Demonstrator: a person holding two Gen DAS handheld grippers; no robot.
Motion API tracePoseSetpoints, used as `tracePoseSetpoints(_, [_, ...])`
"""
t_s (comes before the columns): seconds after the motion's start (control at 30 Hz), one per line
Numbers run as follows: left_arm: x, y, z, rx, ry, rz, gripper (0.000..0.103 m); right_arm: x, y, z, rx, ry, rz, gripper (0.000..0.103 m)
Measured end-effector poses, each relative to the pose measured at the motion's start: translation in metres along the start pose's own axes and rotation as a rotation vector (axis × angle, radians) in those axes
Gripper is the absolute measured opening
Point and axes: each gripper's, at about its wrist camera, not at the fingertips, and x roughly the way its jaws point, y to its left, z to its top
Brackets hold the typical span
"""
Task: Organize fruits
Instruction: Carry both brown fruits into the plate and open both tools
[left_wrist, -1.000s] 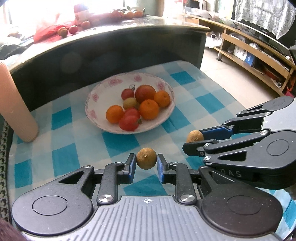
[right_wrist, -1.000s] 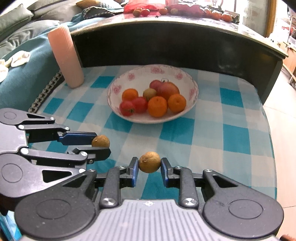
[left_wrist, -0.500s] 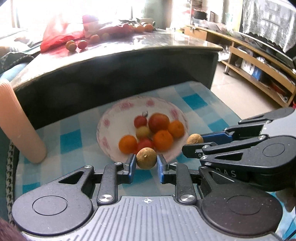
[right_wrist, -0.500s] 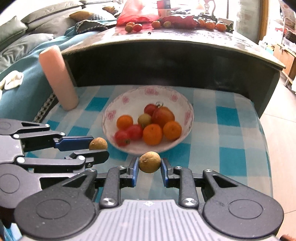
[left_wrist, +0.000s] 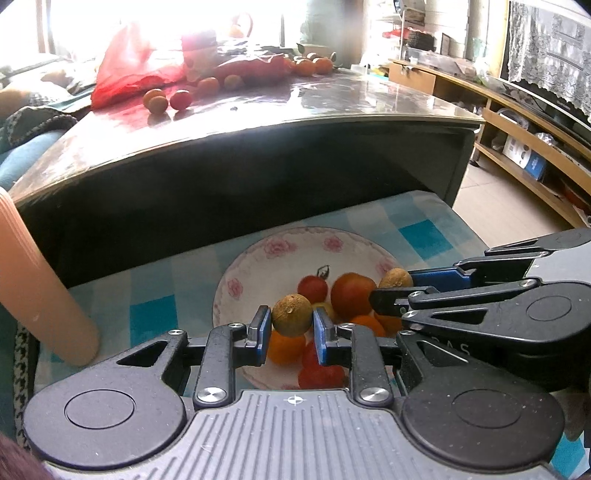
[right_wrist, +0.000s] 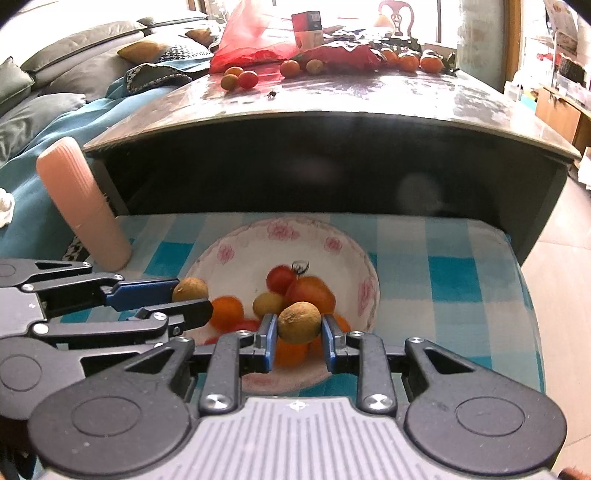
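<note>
My left gripper (left_wrist: 291, 328) is shut on a small brown longan (left_wrist: 291, 315) and holds it above the near side of the white flowered bowl (left_wrist: 258, 269). My right gripper (right_wrist: 298, 332) is shut on a second brown longan (right_wrist: 299, 322) above the same bowl (right_wrist: 236, 254). Each gripper shows in the other's view, the right one (left_wrist: 391, 286) and the left one (right_wrist: 192, 295). The bowl holds several oranges, red tomatoes, a large red-orange fruit (left_wrist: 352, 295) and a small yellow fruit (right_wrist: 267, 303).
The bowl stands on a blue-and-white checked cloth (right_wrist: 443, 280). A dark table (right_wrist: 332, 110) rises right behind it, with loose fruit and a red bag (left_wrist: 136, 70) on top. A pink cylinder (right_wrist: 83, 206) leans at the left. Wooden shelves (left_wrist: 535, 155) stand at the right.
Both grippers have risen and moved forward with their longans, from above the cloth in front of the bowl to above the bowl's fruit.
</note>
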Motion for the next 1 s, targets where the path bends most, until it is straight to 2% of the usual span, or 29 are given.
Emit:
tracePoseSetpoints(0.67, [0.03, 0.009, 0.003, -0.022, 0.041, 0.023, 0.031, 0.031, -0.004, 0.007, -0.014, -0.016, -0.025, 0.041])
tracePoseSetpoints(1.0, [0.033, 0.013, 0.002, -0.045, 0.043, 0.032, 0.038, 0.033, -0.004, 0.006, -0.016, -0.024, -0.026, 0.042])
